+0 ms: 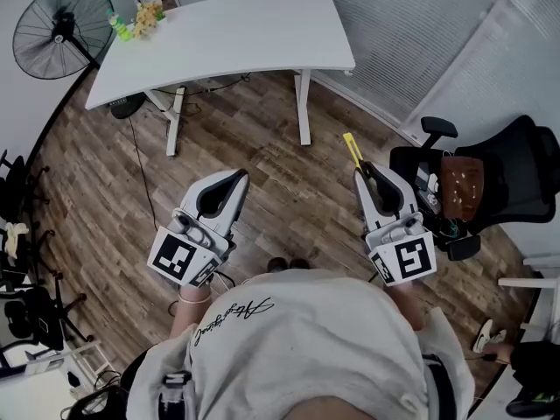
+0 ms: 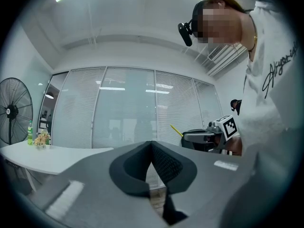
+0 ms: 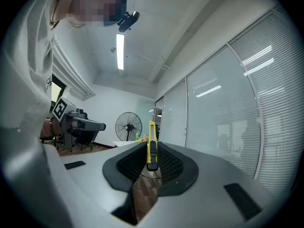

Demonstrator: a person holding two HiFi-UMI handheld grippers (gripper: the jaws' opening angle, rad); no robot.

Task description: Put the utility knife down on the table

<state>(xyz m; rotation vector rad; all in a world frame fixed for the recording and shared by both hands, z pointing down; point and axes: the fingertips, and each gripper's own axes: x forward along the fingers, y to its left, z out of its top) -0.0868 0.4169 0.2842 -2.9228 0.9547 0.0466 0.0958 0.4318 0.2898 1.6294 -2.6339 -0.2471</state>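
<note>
Your right gripper [image 1: 362,173] has its ribbed black pads clamped on the utility knife [image 3: 151,148], a slim yellow body with a black slider (its tip pokes out past the jaws), well short of the desk; your left gripper [image 1: 238,178] keeps its dark padded jaws together on nothing; both hover over the wood-plank floor [image 1: 289,160]; beyond, the smooth white desk [image 1: 254,33] carries flowers [image 1: 147,17] at its far left corner; a round wire-cage fan [image 1: 54,29] stands past that corner.

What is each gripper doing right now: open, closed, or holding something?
Left gripper: closed, nothing between its fingers.
Right gripper: closed on the yellow utility knife.
</note>
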